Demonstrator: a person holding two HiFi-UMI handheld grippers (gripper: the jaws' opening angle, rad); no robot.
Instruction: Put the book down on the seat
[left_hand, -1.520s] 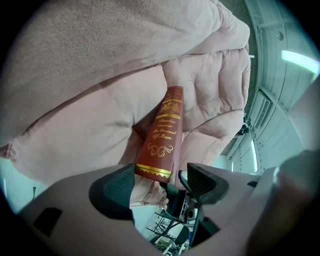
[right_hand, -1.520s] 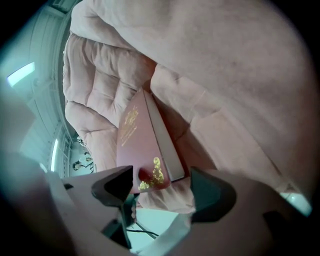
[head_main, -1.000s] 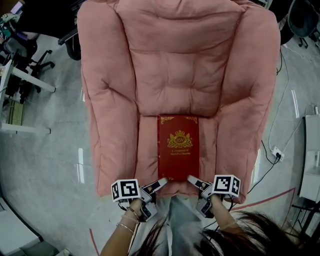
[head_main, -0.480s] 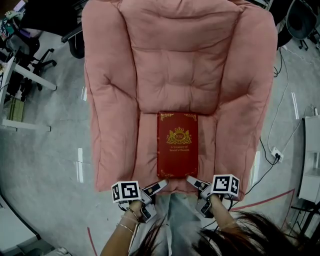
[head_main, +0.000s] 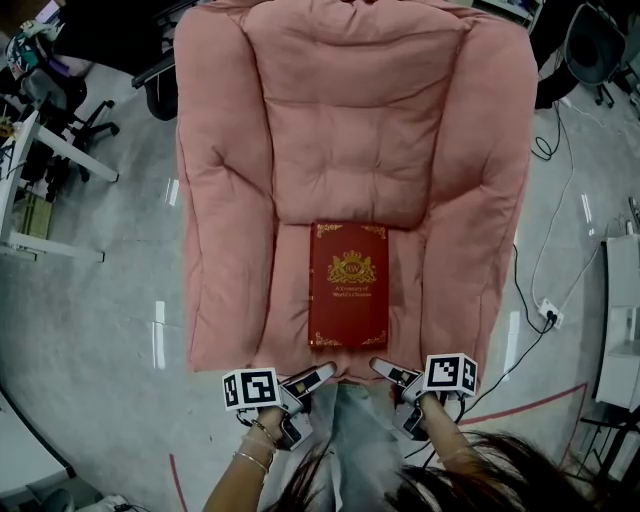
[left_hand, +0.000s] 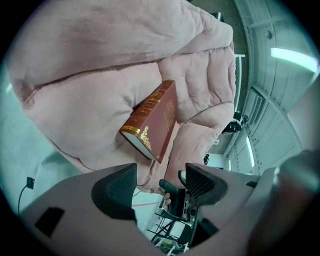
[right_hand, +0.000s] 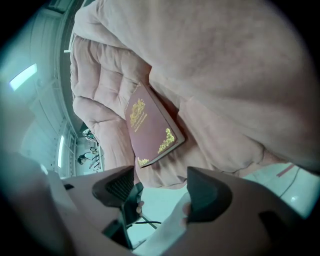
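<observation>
The book (head_main: 348, 285), a dark red hardback with gilt ornament on its cover, is lying flat and face up on the seat (head_main: 288, 300) of a padded pink armchair (head_main: 350, 120). Its long sides are running toward the backrest and its near short edge is sitting just inside the cushion's front lip. Judged from its board covers and thick page block, it is likely behaving as a stiff, fairly heavy slab that is not sagging under its own weight, while the smooth cover is probably offering little friction. The sensible purchase is the near short edge, one pinch at each corner across the full thickness, so that the covers are being kept shut. The cushion beneath is soft and is likely yielding under any downward push. The left tongs (head_main: 318, 374) and the right tongs (head_main: 386, 368) are hovering just off the seat's front edge, apart from the book and flanking its near corners. Both are standing spread with nothing between the jaws, the left pair having just been closing a little. Grey floor (head_main: 100, 300) is surrounding the armchair.
</observation>
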